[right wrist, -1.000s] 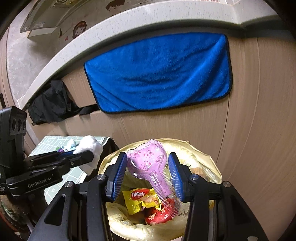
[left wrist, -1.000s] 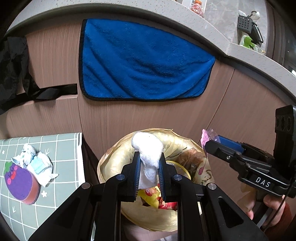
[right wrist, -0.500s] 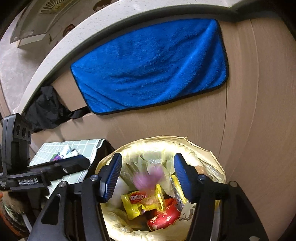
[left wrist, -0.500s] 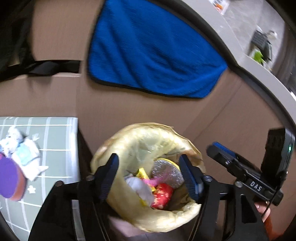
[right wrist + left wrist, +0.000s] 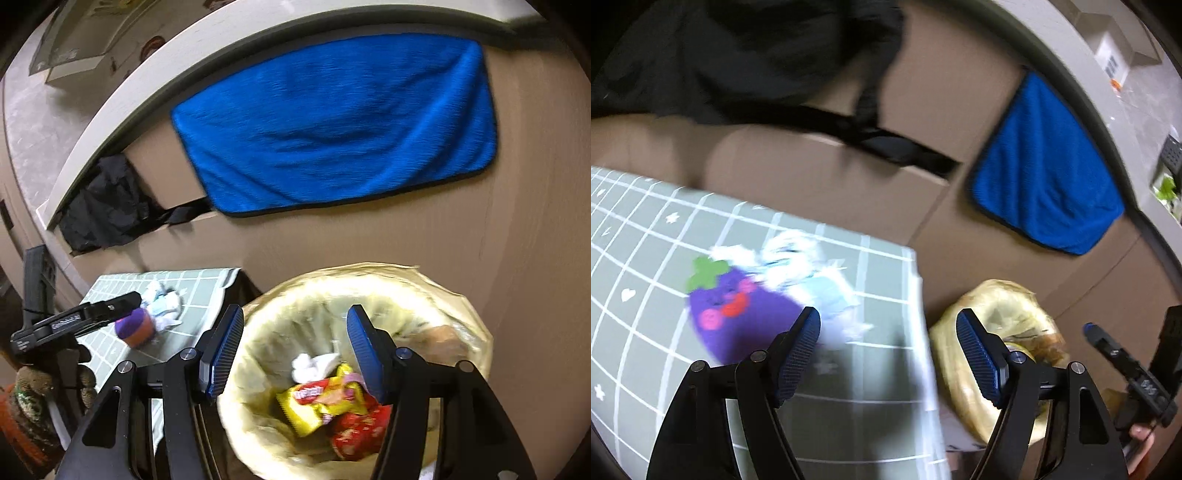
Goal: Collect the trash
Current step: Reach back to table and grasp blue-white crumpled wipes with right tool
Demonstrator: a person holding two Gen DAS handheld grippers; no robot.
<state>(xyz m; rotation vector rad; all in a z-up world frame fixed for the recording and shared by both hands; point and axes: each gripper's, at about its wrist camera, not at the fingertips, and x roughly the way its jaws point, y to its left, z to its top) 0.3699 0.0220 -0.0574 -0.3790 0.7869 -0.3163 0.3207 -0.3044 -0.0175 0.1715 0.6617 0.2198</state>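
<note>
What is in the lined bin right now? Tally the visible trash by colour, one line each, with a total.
White tissue wad: 1
Yellow snack wrapper: 1
Red wrapper: 1
Pink piece, mostly hidden behind a finger: 1
Total: 4 visible in the bin; more may lie underneath.

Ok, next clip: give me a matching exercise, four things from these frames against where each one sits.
Things:
1 yellow snack wrapper
2 blue towel
3 purple eggplant toy
4 right tool

Places:
a on the green checked cloth
b hanging on the wooden panel
c above the bin's mouth, holding nothing
d inside the lined bin

Pairs: 1-d, 2-b, 3-a, 4-c
</note>
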